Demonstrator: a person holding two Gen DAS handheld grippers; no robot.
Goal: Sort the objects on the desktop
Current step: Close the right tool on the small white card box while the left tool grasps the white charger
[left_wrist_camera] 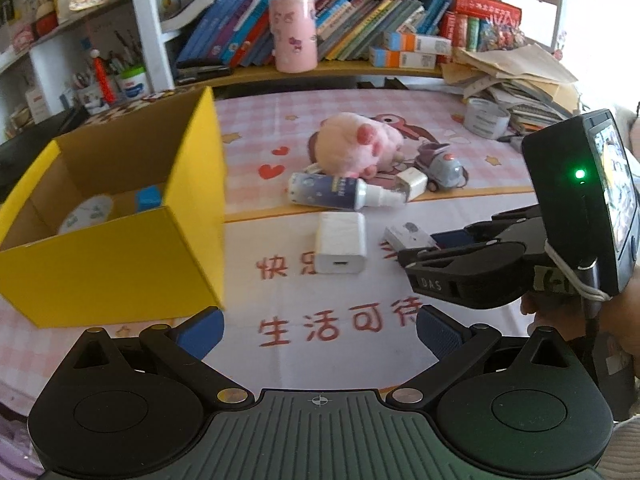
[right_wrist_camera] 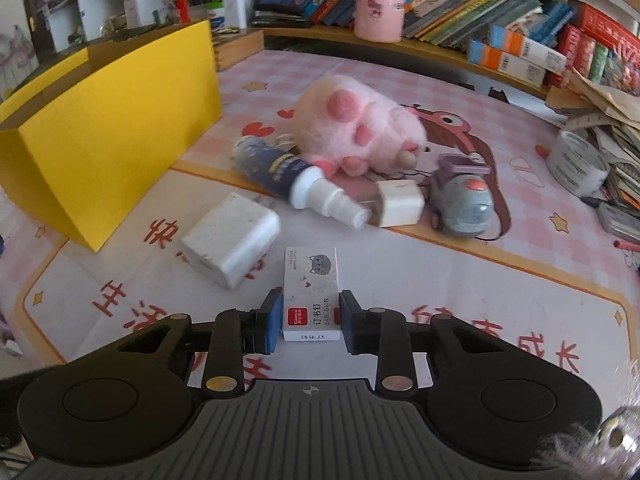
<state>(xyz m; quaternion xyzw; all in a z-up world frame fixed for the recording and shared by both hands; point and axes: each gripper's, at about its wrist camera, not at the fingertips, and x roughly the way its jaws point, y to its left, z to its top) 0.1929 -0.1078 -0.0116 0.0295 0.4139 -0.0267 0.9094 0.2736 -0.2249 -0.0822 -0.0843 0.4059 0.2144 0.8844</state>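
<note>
Two tools present. Right tool (right_wrist_camera: 308, 316) has its pads closed against the staple box (right_wrist_camera: 310, 292) on the tabletop (right_wrist_camera: 520, 280), box long axis pointing ahead. Yellow box (left_wrist_camera: 120, 264) lies leftward, nearer the open, empty left tool (left_wrist_camera: 320, 334).

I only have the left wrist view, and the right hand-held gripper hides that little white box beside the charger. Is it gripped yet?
Observer: In the right wrist view, the right hand-held gripper has a blue pad against each long side of the staple box, so it looks gripped.
Operator: Which end is it holding?
Observer: The near end, with the red label. A grey cat drawing is on the free far end.
Operator: Anything further right that I can't see?
Observer: A small red stick, perhaps a crayon, lies at the far right of the desk.
</note>
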